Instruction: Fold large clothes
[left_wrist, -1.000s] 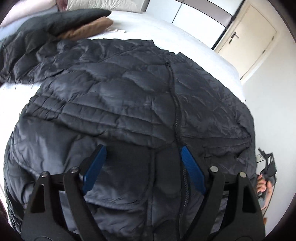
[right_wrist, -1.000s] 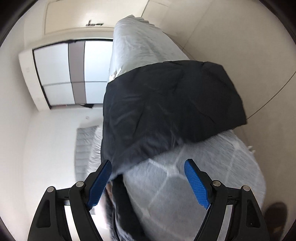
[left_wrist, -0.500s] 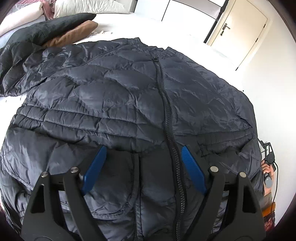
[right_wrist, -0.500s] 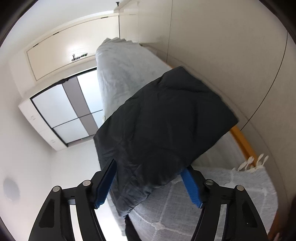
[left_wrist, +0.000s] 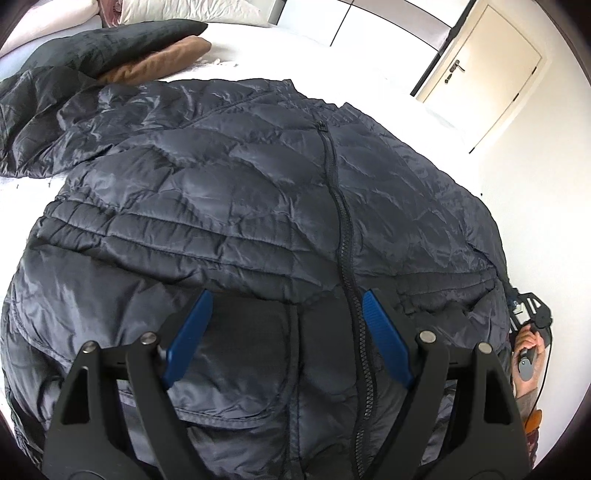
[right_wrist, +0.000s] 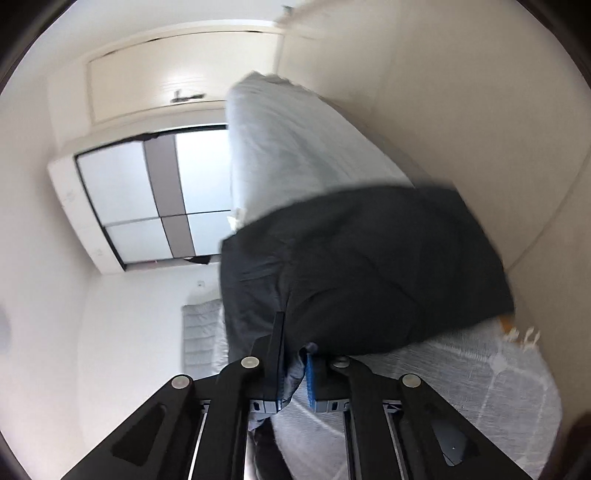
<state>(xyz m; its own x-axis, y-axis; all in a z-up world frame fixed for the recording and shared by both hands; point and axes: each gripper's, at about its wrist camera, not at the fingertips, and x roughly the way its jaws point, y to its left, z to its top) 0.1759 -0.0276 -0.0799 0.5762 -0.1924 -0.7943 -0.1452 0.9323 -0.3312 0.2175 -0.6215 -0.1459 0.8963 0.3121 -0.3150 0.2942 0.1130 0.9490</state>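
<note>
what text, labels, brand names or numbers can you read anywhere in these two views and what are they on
None: no legible word, brand, number or sign shows in either view.
The dark quilted jacket shows only its zipper and stitching, with no logo or tag in sight.
The door, the cushions and the white bedcover carry no print.
The right wrist view is motion-blurred; nothing on the wardrobe panels can be read as text.

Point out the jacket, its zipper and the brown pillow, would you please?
jacket (left_wrist: 207, 206): left wrist view, quilted chest panel.
zipper (left_wrist: 341, 206): left wrist view, middle of the closed teeth.
brown pillow (left_wrist: 162, 61): left wrist view, its top face.
</note>
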